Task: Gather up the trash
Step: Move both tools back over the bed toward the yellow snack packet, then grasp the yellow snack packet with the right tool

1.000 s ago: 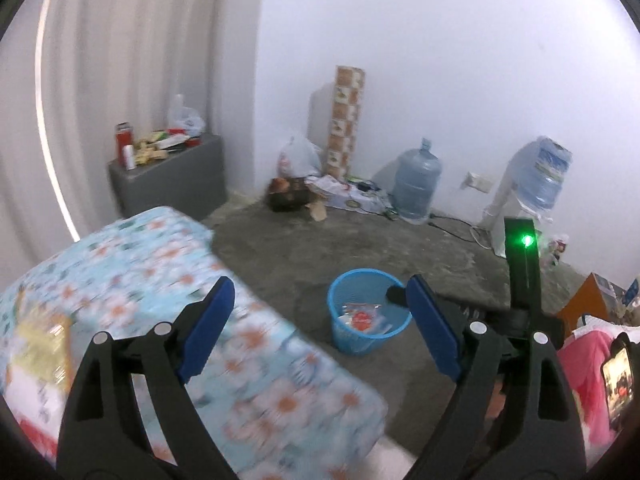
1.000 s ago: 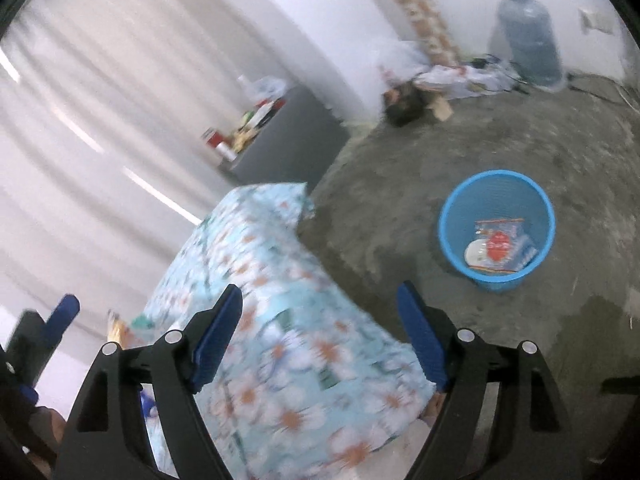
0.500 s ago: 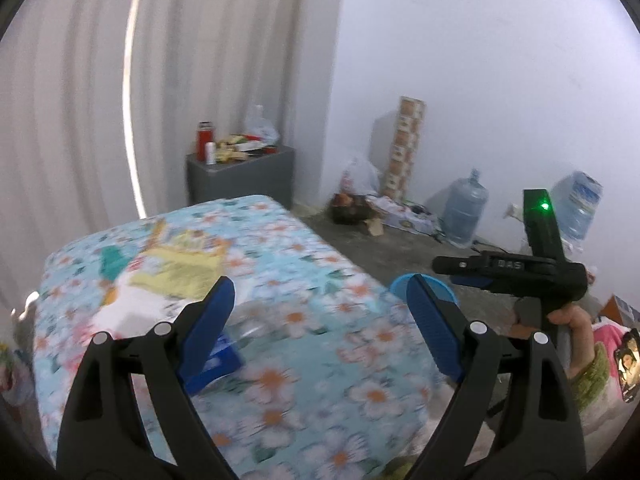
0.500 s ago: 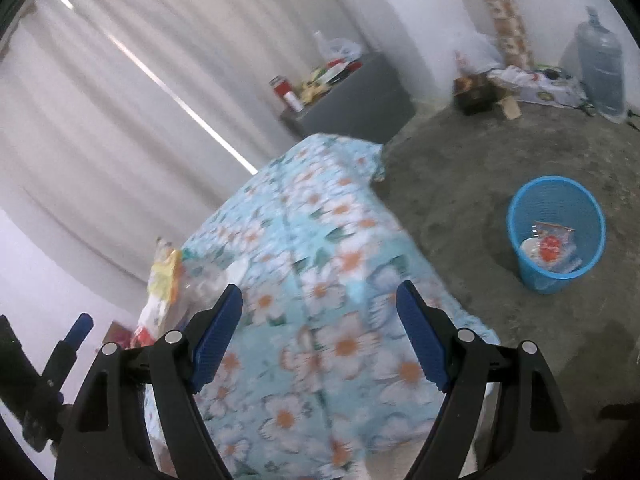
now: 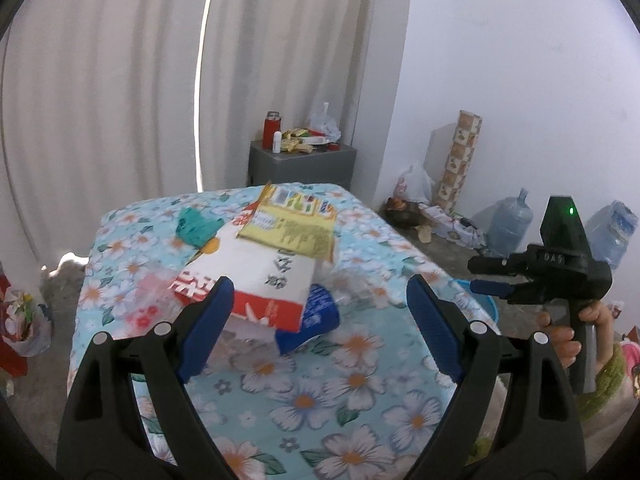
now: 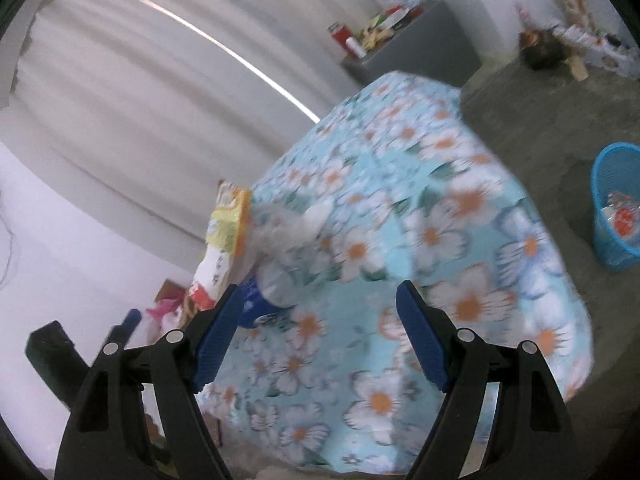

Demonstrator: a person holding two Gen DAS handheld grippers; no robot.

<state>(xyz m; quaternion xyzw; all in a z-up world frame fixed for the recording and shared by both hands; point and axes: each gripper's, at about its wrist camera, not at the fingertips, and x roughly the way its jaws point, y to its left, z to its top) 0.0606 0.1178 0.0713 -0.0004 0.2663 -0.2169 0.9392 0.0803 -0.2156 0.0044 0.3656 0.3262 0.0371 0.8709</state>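
Trash lies on a table under a blue flowered cloth [image 5: 360,380]: a red and white carton [image 5: 256,280], a yellow packet [image 5: 296,224] on top of it, a green wrapper [image 5: 198,226] and a blue-labelled plastic bottle [image 5: 316,316]. My left gripper [image 5: 318,320] hovers open just in front of the carton, nothing between its fingers. My right gripper [image 6: 320,332] is open over the cloth, the bottle [image 6: 272,284] beside its left finger. The blue bin [image 6: 616,208] with trash in it stands on the floor at the right.
A grey cabinet [image 5: 302,164] with a red flask and clutter stands by the curtain. Water jugs [image 5: 510,224], a tiled column and bags line the far wall. The other gripper and a hand [image 5: 560,332] show at the left wrist view's right edge.
Both views have swung from the floor and bin to the table. The trash pile has come into view close in front of both grippers. Jaws stayed open.
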